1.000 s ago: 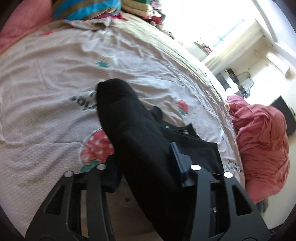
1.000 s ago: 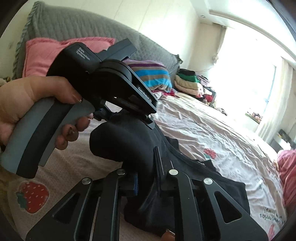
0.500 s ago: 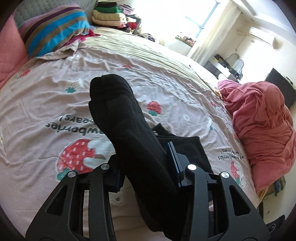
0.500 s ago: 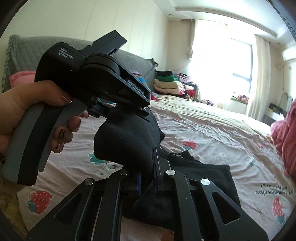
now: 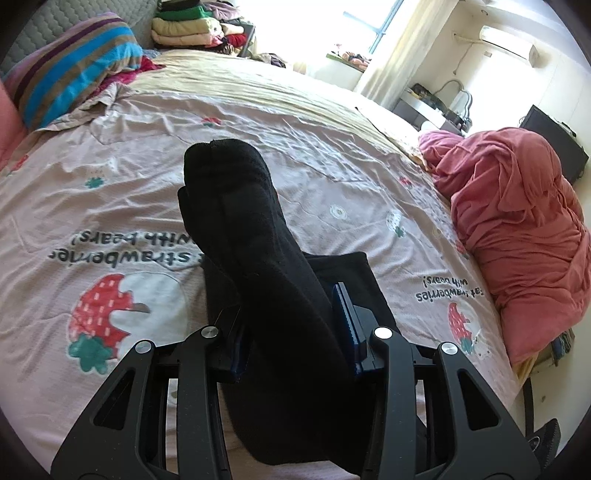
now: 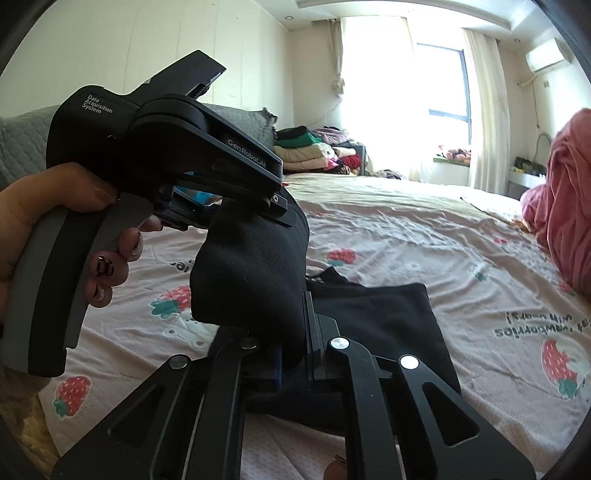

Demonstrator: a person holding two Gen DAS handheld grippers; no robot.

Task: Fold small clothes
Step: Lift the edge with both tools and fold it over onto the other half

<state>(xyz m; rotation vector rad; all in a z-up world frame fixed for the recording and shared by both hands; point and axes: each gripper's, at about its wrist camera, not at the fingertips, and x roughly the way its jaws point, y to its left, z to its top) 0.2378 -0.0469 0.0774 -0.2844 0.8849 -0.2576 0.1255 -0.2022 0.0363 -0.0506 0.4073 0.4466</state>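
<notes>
A: Where is the sock?

B: The black sock (image 5: pixel 255 251) is lifted off the bed (image 5: pixel 303 155), stretched between both tools. The left gripper (image 5: pixel 291 332) is clamped on one end of it, its blue pads (image 5: pixel 345 314) pressing the thick fabric from either side, and the toe sticks out past the fingers over the strawberry-print sheet.

A: And the other claw?

B: The right gripper (image 6: pixel 293 343) has its jaws pinched tight together on the sock's other end. In its view the sock bulges between the two tools, and a hand (image 6: pixel 48 221) grips the left tool's handle at the left edge.

A: Anything beneath?

B: A flat black garment (image 6: pixel 388 317) lies on the sheet near the bed's near edge, under the held sock. A pink blanket (image 5: pixel 517 229) is heaped at the bed's right edge, a striped pillow (image 5: pixel 74 62) at the far left corner, beside folded clothes (image 5: pixel 184 26).
</notes>
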